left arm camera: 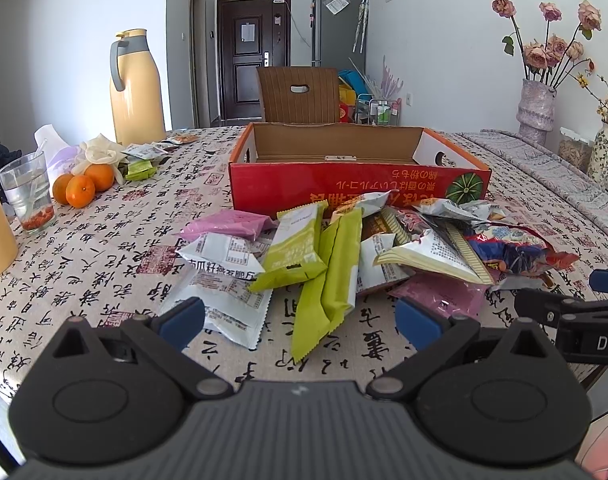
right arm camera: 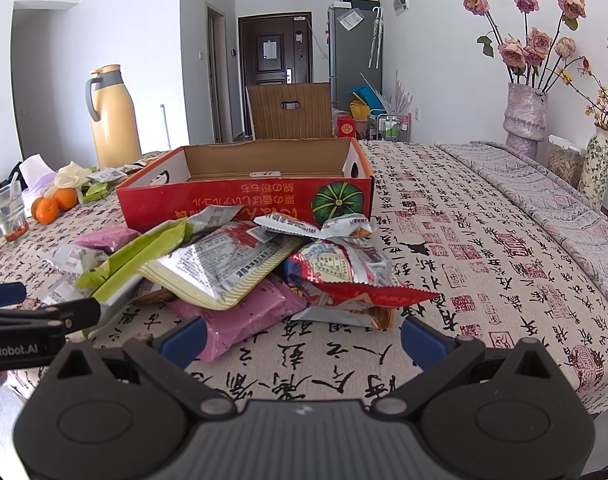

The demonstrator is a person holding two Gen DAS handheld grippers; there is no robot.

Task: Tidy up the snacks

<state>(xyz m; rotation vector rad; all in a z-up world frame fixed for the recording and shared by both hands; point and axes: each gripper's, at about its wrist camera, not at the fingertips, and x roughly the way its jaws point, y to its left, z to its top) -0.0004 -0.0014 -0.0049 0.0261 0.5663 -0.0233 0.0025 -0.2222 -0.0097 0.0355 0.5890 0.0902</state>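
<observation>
1. Your left gripper (left arm camera: 299,320) hangs low at the near edge of the tabletop (left arm camera: 103,248), jaws spread wide with nothing between them; its blue fingertips (left arm camera: 182,318) flank the near end of the snack pile (left arm camera: 344,248).
2. Your right gripper (right arm camera: 301,340) is just as wide apart and empty, its left blue fingertip (right arm camera: 183,340) just in front of a pink packet (right arm camera: 243,316).
3. In the right wrist view the left gripper's side shows lettering that reads "enRobot.AI"; in the left wrist view the right gripper's side shows "DA", cut off by the frame.
4. The snacks lie heaped near the tabletop's front edge, right against the front wall of the red cardboard box (left arm camera: 356,176).
5. Two lime-green bar wrappers (left arm camera: 324,272) lie on the left side of the pile, with white packets (left arm camera: 223,280) printed with Chinese characters and a nutrition table beside them. You cannot read any brand on them.
6. A red-and-silver bag (right arm camera: 344,272) sits on the pile's right side, on top of other packets.
7. The box is open and appears empty; its front carries upside-down yellow East Asian text and a green pumpkin picture (right arm camera: 338,202).
8. The tablecloth is covered in black calligraphy and red seal stamps.
9. Towards the tabletop's left edge stand oranges (left arm camera: 83,186), a glass (left arm camera: 27,192) and a yellow thermos jug (left arm camera: 135,88).
10. A vase of dried roses (right arm camera: 526,116) stands at the far right edge.
</observation>
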